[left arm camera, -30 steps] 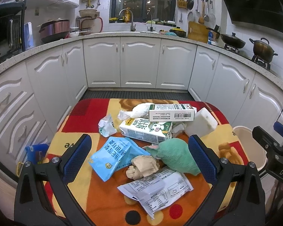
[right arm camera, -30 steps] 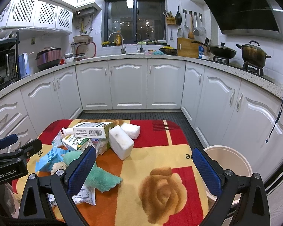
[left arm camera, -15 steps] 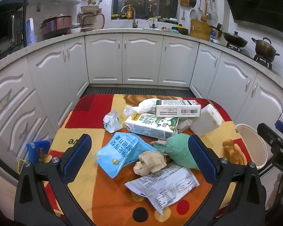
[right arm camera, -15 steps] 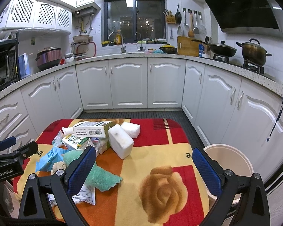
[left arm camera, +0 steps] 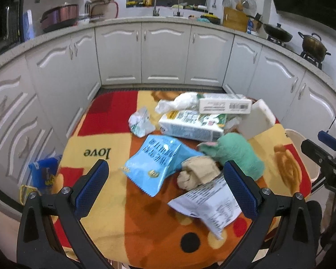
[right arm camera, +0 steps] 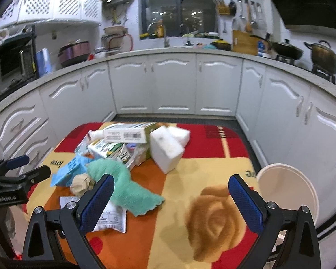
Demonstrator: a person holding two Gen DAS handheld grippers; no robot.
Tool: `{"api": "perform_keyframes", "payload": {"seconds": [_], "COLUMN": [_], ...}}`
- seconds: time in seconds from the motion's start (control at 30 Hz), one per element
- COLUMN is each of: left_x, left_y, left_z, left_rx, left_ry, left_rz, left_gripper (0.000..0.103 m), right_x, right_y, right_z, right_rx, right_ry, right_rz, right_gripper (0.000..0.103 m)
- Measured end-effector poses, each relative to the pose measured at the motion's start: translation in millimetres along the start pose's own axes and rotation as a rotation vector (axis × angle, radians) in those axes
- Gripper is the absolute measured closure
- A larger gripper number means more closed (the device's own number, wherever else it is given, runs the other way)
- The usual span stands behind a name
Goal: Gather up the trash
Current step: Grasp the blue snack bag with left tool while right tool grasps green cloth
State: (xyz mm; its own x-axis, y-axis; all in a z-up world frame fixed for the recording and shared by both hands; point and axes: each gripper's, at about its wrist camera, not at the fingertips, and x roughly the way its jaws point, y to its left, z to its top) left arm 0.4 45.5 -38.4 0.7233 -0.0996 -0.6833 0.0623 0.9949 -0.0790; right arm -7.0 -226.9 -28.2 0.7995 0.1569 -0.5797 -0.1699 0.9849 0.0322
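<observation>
Trash lies piled on a table with a red, orange and yellow cloth (left arm camera: 114, 210): a blue snack bag (left arm camera: 158, 164), a crumpled brown paper (left arm camera: 197, 174), a white printed wrapper (left arm camera: 209, 204), a green cloth (left arm camera: 237, 152), a milk carton (left arm camera: 190, 124), a long white box (left arm camera: 225, 106) and a white foam block (left arm camera: 256, 120). My left gripper (left arm camera: 165, 185) is open and empty above the near edge, the blue bag between its fingers. My right gripper (right arm camera: 171, 201) is open and empty over the table's right part, the green cloth (right arm camera: 123, 186) by its left finger.
A cream waste bin (right arm camera: 287, 192) stands on the floor by the table's right edge, also in the left wrist view (left arm camera: 302, 154). White kitchen cabinets (right arm camera: 174, 85) ring the table. A blue packet (left arm camera: 43, 172) sits low at the left.
My left gripper has pulled back and tilted down, so the trash now sits higher in its view. My right gripper has dipped slightly toward the table. Both stay open.
</observation>
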Motion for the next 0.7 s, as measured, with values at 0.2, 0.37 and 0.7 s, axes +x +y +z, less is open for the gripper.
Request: {"api": "perform_keyframes", "payload": {"seconds": [0.2,0.37,0.7], "left_x": [21,50,103], "left_y": [19,32,35], "left_z": [1,6,17], "left_rx": [-0.018,-0.009,0.053], "left_ry": [0.040,0.109,0.216], "left_rz": [0.018,-0.023,-0.056], "left_gripper": [0.001,0.001,0.001], "right_x": [30,55,93], "right_y": [14,19,33], "right_z": [-5,-5,0], "right_rx": [-0.045,-0.039,-0.080], "right_ry": [0.078,0.124,0.194], "right_rz": [0.096,0.166,0.245], "right_gripper": [0.002,0.004,0.006]}}
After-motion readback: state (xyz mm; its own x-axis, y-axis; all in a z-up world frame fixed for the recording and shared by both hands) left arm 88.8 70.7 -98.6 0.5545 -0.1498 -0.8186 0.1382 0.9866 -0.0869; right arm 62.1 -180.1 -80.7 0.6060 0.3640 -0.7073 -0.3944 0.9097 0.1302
